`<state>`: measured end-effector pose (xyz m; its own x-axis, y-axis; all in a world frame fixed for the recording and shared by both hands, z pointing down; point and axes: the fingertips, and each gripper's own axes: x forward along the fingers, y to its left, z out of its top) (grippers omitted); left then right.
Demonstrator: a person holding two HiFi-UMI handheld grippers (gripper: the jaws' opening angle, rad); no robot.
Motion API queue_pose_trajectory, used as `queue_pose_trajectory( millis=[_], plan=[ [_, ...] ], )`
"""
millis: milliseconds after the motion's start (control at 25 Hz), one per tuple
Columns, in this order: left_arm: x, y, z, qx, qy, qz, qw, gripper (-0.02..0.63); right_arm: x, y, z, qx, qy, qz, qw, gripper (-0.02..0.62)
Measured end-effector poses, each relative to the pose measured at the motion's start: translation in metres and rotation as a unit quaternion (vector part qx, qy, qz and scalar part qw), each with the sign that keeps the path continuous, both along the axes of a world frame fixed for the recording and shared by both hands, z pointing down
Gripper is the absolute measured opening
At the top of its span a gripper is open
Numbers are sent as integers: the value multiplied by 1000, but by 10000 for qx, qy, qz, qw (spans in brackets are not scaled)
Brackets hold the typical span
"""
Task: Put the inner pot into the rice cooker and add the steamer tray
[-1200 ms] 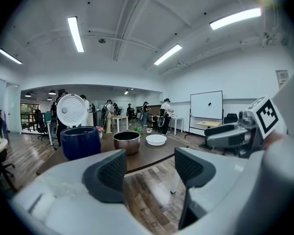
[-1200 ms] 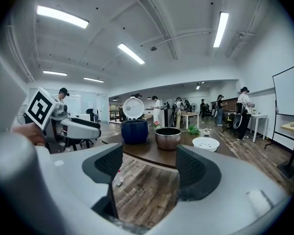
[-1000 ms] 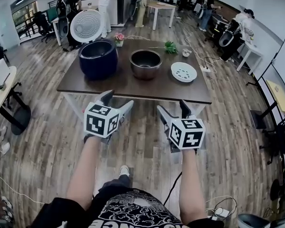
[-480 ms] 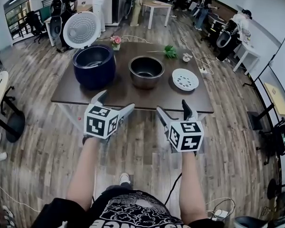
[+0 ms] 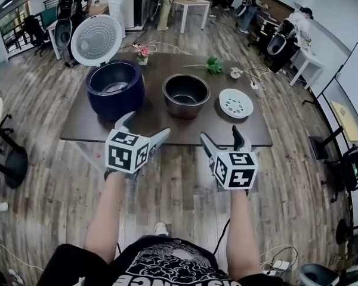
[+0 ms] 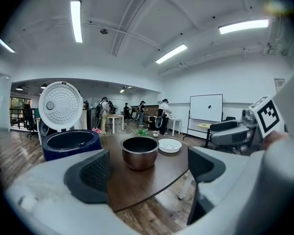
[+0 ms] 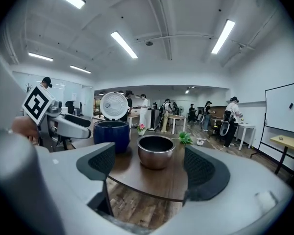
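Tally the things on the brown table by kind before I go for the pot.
Rice cooker: 1
Inner pot: 1
Steamer tray: 1
Plants: 2 (pink flowers, green sprig)
Small white item, too small to identify: 1
Total: 6

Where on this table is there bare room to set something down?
Bare: the near strip of the table, in front of the rice cooker, inner pot and steamer tray. Crowded: the far edge, with flowers and green sprig.
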<state>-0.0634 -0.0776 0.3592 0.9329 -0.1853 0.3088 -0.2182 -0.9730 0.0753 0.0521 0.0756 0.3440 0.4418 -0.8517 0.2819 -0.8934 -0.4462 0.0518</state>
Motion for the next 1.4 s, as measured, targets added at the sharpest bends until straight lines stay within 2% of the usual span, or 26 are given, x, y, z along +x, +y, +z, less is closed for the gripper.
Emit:
queue_pose_trajectory(
  millis=[400,920,1240,1400],
  plan=[
    [18,-31,10,-59,-29,181,9998,503,16,-32,3,77,-116,148,9998,430],
    [36,-50,21,-76,-64,187,9998,503,32,-55,10,143,-195,96,9997,430],
    [61,-61,24,-225,87,63,9997,503,61,-67,20,67,-255,-76,9996,425],
    [82,-75,31,-200,22,-55,9998,503,87,-85,26,45,-237,-235,9994,410]
  ],
)
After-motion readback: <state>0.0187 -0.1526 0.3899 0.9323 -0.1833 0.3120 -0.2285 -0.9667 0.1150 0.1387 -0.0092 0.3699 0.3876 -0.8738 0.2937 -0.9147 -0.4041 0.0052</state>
